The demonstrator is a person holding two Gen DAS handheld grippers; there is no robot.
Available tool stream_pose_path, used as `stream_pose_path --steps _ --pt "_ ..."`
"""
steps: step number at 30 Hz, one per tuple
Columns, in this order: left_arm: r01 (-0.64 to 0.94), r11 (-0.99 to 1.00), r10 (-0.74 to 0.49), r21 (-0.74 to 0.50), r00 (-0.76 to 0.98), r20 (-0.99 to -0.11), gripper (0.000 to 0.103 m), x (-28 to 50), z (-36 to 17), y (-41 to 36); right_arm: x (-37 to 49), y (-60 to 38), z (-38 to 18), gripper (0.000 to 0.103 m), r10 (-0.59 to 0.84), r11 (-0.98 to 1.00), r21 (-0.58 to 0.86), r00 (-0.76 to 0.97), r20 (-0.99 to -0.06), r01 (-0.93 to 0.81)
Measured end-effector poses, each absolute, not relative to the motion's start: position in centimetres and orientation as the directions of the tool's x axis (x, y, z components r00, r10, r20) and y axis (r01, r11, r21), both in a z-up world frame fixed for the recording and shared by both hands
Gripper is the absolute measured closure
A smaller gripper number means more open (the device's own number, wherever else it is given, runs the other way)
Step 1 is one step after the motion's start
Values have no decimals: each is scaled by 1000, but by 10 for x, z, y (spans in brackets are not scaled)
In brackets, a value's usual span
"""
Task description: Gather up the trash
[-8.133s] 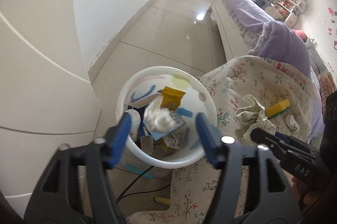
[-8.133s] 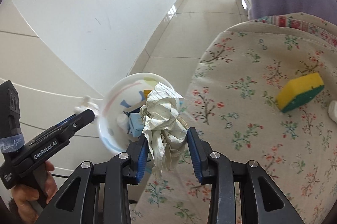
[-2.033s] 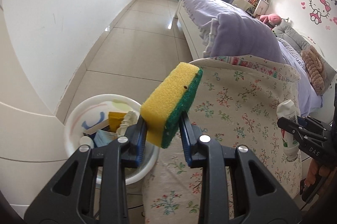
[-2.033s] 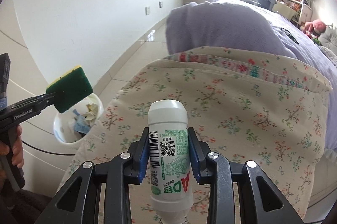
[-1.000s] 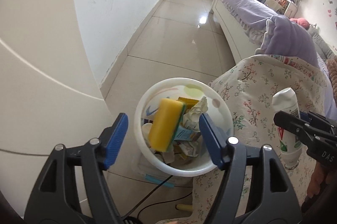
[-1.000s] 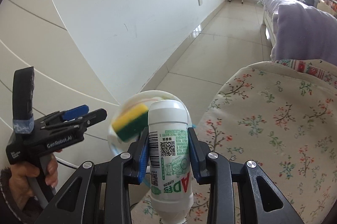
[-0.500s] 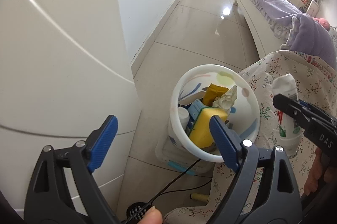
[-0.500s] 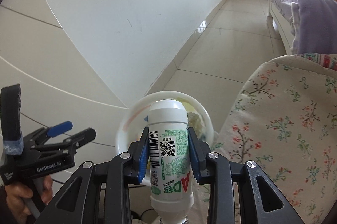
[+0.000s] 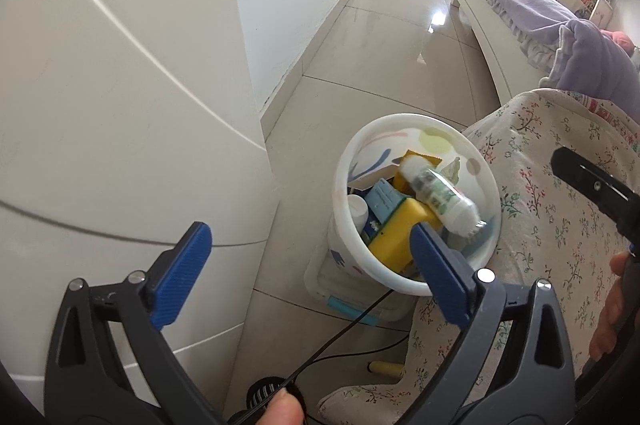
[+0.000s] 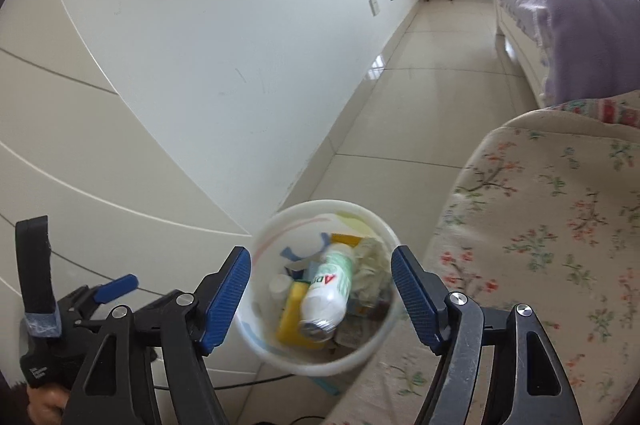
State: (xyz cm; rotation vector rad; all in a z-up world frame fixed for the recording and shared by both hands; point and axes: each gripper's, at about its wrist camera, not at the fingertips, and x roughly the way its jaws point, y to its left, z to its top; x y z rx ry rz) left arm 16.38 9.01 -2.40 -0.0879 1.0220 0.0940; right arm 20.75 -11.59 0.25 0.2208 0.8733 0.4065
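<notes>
A round white bin (image 9: 418, 279) with pale colored shapes painted inside stands on the floor, right next to the edge of the flowery bed cover. It is nearly full. A white bottle (image 9: 438, 195) with green print lies tilted on top of the pile, looking blurry. Under it lies a yellow sponge (image 9: 398, 235) with a green side. Crumpled paper (image 10: 370, 271), a blue box (image 9: 384, 199) and a yellow wrapper (image 9: 418, 157) are in there too.
</notes>
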Motion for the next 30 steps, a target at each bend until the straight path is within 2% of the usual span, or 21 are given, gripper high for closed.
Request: stream_pose_path --steps 9,18,23,30 --pt "-99 994 19 -37 509 -861 3 138 -11 69 161 -169 28 27 264 963 236 629 -731 -130" --pt "-43 997 -34 -65 511 -859 2 101 -9 34 95 -214 33 26 196 975 217 614 -764 -42" --pt "-36 996 -45 -76 529 -848 2 75 -10 21 57 -225 35 23 154 984 178 632 -760 -25" --pt "-4 1000 -22 -30 586 -810 2 44 -9 -2 19 -220 36 20 109 994 97 663 -741 -56"
